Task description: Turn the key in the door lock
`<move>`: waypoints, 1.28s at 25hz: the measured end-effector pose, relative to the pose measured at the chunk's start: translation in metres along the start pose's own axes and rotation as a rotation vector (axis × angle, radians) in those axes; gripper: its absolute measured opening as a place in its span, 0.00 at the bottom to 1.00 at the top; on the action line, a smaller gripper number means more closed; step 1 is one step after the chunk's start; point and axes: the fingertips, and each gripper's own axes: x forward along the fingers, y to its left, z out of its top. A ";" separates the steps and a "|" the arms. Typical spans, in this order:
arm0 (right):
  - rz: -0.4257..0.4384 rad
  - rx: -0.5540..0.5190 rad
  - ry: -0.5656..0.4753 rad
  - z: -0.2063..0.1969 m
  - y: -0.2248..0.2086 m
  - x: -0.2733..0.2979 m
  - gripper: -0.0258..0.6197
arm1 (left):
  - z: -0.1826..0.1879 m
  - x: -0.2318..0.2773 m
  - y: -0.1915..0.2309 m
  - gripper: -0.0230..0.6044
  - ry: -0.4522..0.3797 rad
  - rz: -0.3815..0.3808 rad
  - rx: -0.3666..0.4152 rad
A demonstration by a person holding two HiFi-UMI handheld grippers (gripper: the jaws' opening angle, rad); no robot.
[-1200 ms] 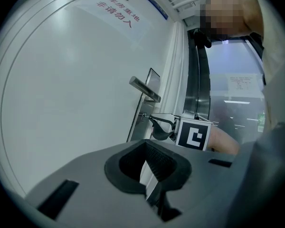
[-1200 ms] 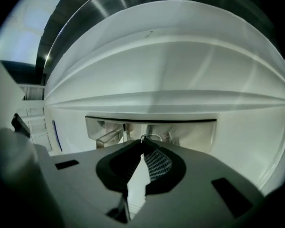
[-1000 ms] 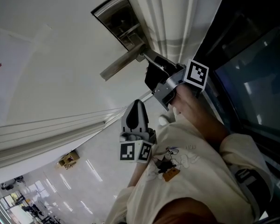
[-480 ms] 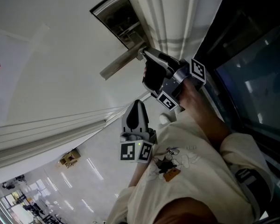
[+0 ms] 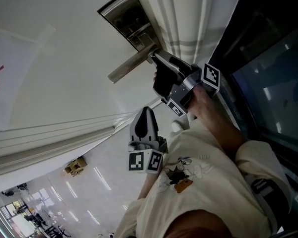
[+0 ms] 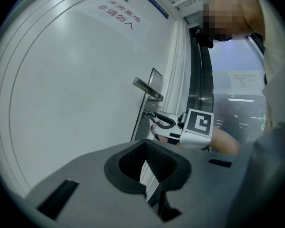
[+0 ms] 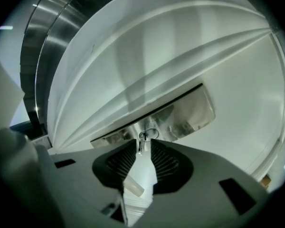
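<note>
Right gripper (image 5: 157,59) is up at the lock plate (image 5: 130,20), close to the door's (image 5: 64,63) edge by the frame, its tips just under the handle (image 5: 131,64). In the right gripper view the key (image 7: 140,145) stands in the plate's keyhole, below the handle, poking out between the two pads. And the jaws are opening: there's a clear gap either side of the key, so the pads aren't pressing on it. Left gripper (image 5: 145,111) hangs well back from the lock, lower down the door and clear of its face, pointing up at the handle. Its jaws are drawn together to a thin slit, with nothing between them. Only the right one is at the lock.
</note>
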 end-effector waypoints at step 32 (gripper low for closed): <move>-0.251 -1.420 0.305 -0.033 -0.012 -0.086 0.05 | -0.006 0.019 -0.031 0.04 0.038 -0.142 0.035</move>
